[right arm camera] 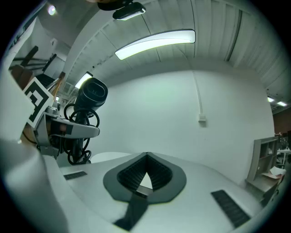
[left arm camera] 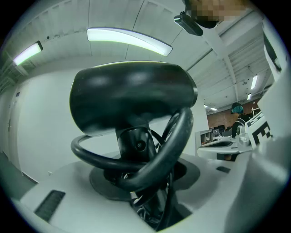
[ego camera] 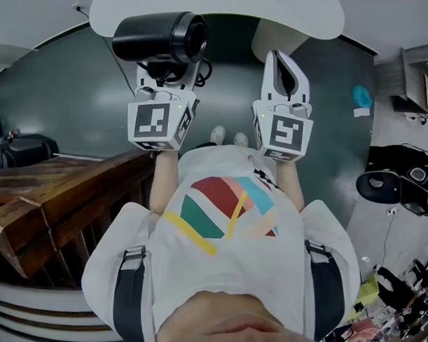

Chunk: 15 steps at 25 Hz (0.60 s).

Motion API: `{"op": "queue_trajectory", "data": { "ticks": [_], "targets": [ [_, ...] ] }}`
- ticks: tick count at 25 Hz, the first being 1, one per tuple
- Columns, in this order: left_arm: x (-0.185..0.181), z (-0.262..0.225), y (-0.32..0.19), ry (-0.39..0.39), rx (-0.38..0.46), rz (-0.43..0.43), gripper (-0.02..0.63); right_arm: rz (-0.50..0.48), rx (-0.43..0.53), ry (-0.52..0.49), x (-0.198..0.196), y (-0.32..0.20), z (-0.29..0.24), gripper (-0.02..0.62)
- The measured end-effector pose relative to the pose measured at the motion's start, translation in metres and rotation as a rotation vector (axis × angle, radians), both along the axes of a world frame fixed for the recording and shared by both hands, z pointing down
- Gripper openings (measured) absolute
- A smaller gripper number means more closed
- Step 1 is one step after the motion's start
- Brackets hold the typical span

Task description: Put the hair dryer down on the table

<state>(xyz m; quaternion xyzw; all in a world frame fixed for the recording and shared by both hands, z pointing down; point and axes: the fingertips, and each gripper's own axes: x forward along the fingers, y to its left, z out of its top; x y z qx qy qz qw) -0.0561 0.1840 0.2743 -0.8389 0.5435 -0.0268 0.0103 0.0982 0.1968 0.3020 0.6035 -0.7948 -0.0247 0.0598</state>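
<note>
The left gripper (ego camera: 168, 75) held the black plastic hair dryer (ego camera: 159, 37) up in the air. Its fingers were closed on the handle, and the black cord (left arm camera: 136, 160) was looped around them. The dryer was near the edge of the round white worktop (ego camera: 219, 13), not lying on it. The right gripper (ego camera: 284, 77) was empty, with its fingers pressed together.

This looks like an office workspace. Long strip lights (left arm camera: 129, 38) cross a panelled ceiling. A black chair (ego camera: 382, 187) stands on the dark floor (ego camera: 76, 106).
</note>
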Motion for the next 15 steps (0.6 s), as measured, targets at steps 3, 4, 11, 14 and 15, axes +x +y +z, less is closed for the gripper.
{"op": "queue_trajectory", "data": {
  "ticks": [3,4,11,14,15],
  "targets": [
    [-0.001,-0.003,0.003,0.002,0.008,-0.001,0.207,-0.002,0.002,0.002,-0.001,0.002,-0.001,0.009],
    [-0.002,-0.004,0.003,0.003,0.010,-0.001,0.207,-0.003,0.003,0.003,-0.002,0.003,-0.001,0.009],
    [-0.010,-0.006,0.007,0.012,0.020,-0.004,0.207,-0.006,0.016,0.013,-0.010,0.006,-0.002,0.009],
    [-0.009,-0.008,0.007,0.015,0.024,0.000,0.207,-0.010,0.019,0.002,-0.011,0.006,-0.006,0.009],
    [-0.009,-0.009,0.006,0.018,0.025,0.002,0.207,-0.015,0.022,-0.009,-0.012,0.006,-0.008,0.009]
  ]
}}
